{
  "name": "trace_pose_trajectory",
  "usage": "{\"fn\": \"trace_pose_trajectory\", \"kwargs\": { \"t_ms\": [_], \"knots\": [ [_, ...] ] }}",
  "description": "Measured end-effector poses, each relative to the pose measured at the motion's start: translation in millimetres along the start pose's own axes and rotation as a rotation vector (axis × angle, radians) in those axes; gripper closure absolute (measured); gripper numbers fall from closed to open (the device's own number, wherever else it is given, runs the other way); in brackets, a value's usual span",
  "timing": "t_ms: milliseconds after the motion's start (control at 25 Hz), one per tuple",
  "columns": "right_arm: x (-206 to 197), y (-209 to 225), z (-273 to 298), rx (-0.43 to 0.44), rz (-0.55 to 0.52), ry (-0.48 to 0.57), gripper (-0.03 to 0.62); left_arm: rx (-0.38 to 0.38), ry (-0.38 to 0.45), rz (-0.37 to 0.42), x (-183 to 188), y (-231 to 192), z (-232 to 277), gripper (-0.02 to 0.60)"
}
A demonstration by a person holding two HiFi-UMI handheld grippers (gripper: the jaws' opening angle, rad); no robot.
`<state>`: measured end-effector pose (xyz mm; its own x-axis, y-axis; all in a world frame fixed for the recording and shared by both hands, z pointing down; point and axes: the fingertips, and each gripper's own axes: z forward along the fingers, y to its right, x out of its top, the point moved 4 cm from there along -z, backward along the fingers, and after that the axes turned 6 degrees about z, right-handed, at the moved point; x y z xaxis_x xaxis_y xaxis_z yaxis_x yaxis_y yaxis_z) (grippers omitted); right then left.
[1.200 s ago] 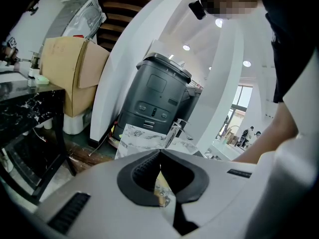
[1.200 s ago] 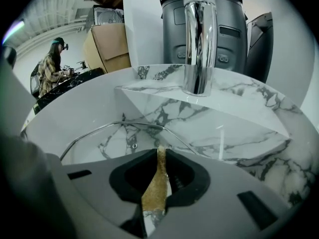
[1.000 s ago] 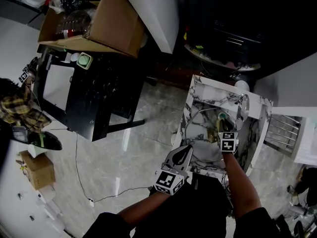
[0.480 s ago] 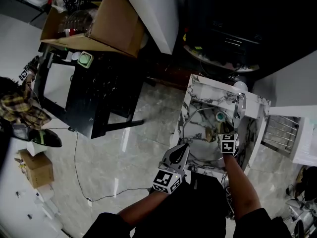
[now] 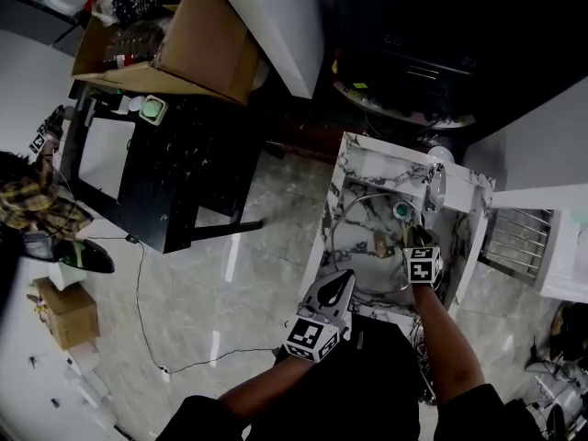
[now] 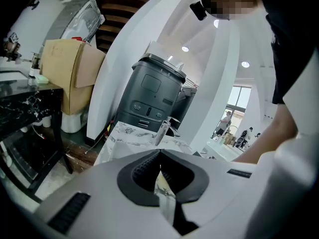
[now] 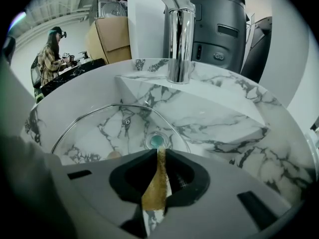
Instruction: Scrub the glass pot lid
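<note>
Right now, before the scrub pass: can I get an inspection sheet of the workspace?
Surface: marble sink, teal drain visible in the basin.
Job's things: glass pot lid lying in the basin; thin golden-brown scrub pad seen edge-on.
Clutter: nothing seen in the sink; cardboard box and black table off to the left.
Grippers: left gripper shut, nothing seen in it, at the sink's near edge; right gripper shut on the scrub pad, over the lid, contact cannot be told.
Cables: thin cable across the floor.
Surroundings: faucet, dark appliance behind it, a person by the black table.
</note>
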<state>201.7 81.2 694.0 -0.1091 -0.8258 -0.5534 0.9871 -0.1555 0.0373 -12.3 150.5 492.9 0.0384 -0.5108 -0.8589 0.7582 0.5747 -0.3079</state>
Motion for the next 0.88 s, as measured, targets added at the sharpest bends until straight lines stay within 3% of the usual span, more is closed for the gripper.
{"fn": "trace_pose_trajectory", "kwargs": {
  "t_ms": [880],
  "knots": [
    [-36, -7, -21, 0.102, 0.021, -0.111, 0.533, 0.045, 0.005, 0.019, -11, 15, -13, 0.566]
  ]
}}
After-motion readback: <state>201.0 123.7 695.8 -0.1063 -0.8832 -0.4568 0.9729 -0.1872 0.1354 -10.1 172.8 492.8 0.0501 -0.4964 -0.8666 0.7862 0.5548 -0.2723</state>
